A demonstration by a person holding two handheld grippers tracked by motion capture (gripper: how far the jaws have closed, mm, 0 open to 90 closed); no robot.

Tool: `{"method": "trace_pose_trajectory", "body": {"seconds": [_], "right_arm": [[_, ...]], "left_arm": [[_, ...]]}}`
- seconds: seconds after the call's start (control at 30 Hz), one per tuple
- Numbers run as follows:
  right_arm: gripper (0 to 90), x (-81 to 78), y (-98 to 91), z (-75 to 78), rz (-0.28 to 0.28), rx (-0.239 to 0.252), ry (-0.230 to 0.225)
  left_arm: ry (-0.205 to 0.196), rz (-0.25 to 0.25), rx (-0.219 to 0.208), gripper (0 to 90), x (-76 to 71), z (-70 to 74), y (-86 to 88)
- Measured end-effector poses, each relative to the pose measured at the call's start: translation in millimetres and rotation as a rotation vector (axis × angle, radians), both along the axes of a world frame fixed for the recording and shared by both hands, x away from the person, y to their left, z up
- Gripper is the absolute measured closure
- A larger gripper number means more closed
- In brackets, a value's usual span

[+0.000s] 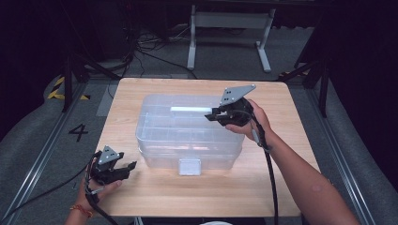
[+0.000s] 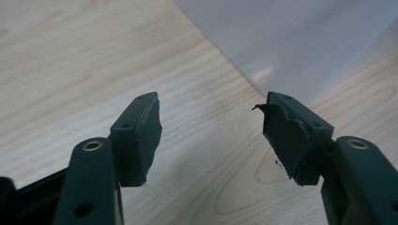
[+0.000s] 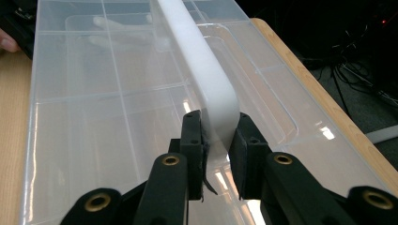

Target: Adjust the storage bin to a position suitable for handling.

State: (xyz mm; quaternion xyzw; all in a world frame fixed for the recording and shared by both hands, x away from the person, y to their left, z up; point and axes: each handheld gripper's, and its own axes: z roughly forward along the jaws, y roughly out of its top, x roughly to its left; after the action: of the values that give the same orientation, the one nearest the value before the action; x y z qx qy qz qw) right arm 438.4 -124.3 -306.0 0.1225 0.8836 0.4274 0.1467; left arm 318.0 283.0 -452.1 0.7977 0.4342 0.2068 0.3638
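A clear plastic organiser box [image 1: 187, 136] with divided compartments sits in the middle of the wooden table [image 1: 155, 197]. A white handle [image 1: 187, 109] stands up along its lid. My right gripper [image 1: 210, 115] comes in from the right, and its jaws are shut on the end of that handle [image 3: 197, 61], both pads pressed against it just above the lid [image 3: 94, 93]. My left gripper [image 1: 129, 168] rests low near the table's front left corner, short of the box. Its jaws [image 2: 211, 126] stand open over bare wood with nothing between them, and a corner of the box [image 2: 291, 42] lies just beyond.
A white latch [image 1: 189, 166] sits on the box's front wall. Beyond the table's far edge stand a white metal frame [image 1: 230, 28] and floor cables [image 1: 145, 44]. Dark rails run along both sides of the table.
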Motion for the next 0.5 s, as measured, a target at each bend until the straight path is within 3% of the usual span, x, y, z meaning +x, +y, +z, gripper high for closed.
{"method": "trace_pose_trajectory", "body": {"seconds": [0.13,0.2,0.33,0.47,0.5], "right_arm": [[77.2,5.4,-0.4,4.8,-0.002,0.006,0.031],[77.1,6.7,-0.5,5.7,-0.004,0.009,0.035],[76.8,11.6,-0.1,11.3,-0.009,0.007,0.059],[76.6,13.3,-0.1,15.2,-0.007,0.009,0.061],[76.2,14.3,0.4,17.5,-0.001,-0.004,0.054]], "left_arm": [[-0.056,0.004,-0.015,44.9,-5.5,17.7,-3.0],[-0.060,-0.004,-0.014,51.6,-5.7,19.5,-3.5],[-0.083,-0.051,-0.053,59.9,-5.0,28.7,-8.5],[-0.117,-0.086,-0.057,81.3,-5.8,35.3,-12.2],[-0.124,-0.088,-0.040,85.2,-4.4,39.0,-16.2]]}}
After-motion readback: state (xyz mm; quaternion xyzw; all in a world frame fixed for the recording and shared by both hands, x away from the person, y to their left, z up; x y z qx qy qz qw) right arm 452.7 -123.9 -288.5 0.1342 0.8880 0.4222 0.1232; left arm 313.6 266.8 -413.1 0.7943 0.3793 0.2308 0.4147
